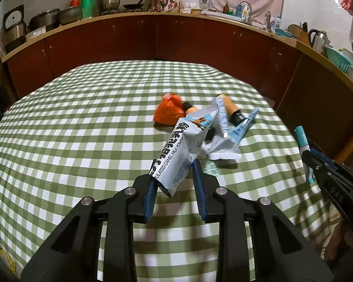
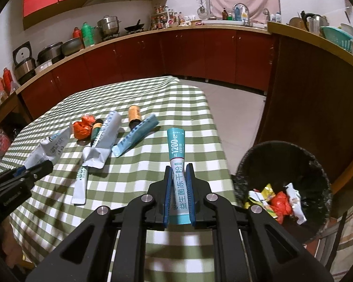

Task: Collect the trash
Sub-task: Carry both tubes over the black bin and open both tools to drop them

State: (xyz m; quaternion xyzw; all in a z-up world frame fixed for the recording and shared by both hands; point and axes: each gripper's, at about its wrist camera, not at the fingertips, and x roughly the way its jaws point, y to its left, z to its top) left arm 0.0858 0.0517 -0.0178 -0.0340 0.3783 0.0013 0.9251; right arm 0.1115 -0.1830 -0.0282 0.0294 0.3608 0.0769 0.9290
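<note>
My left gripper (image 1: 174, 171) is shut on the lower end of a white camel milk powder pouch (image 1: 178, 148), which is lifted off the green checked table (image 1: 82, 129). From the right wrist view that pouch (image 2: 49, 148) and the left gripper (image 2: 35, 168) hang at the left. My right gripper (image 2: 178, 166) is shut on a teal and white powder sachet (image 2: 176, 145) that sticks up between its pads. A black-lined trash bin (image 2: 282, 145) stands below the table's right edge, with wrappers inside.
On the cloth lie an orange plastic bag (image 2: 82, 127), a small green bottle (image 2: 96, 131), an amber bottle (image 2: 134, 115), a white pouch (image 2: 103, 145), a blue sachet (image 2: 136, 138) and a thin sachet (image 2: 81, 185). Red kitchen cabinets (image 2: 176, 51) run behind the table.
</note>
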